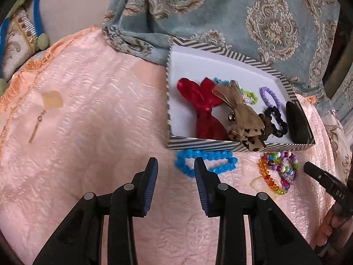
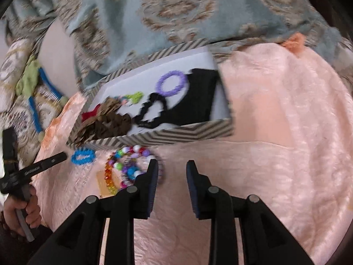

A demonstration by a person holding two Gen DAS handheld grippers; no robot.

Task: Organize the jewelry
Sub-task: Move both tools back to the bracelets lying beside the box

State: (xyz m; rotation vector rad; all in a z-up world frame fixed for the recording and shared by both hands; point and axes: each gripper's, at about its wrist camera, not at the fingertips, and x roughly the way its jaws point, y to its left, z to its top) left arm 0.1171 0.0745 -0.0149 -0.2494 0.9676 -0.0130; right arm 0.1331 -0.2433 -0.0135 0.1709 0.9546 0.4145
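Note:
A striped box [image 1: 220, 146] [image 2: 176, 132] lies on the pink cloth. It holds a red bow [image 1: 198, 101], a brown leopard bow [image 1: 242, 114], a purple bead bracelet [image 1: 270, 97] [image 2: 171, 84], a black scrunchie [image 1: 276, 119] [image 2: 152, 110] and a black clip [image 1: 296, 119]. A blue bead bracelet [image 1: 207, 161] [image 2: 83, 156] lies in front of the box. A pile of multicoloured bead bracelets [image 1: 279, 170] [image 2: 123, 167] lies to its right. My left gripper [image 1: 176, 165] is open, its right finger over the blue bracelet. My right gripper [image 2: 172, 167] is open beside the multicoloured pile.
A blue-gold patterned blanket [image 1: 220, 11] [image 2: 154, 11] lies behind the box. A pink textured cloth [image 1: 88, 110] [image 2: 275, 121] covers the surface. A blue and green toy [image 1: 37, 22] lies at the far left.

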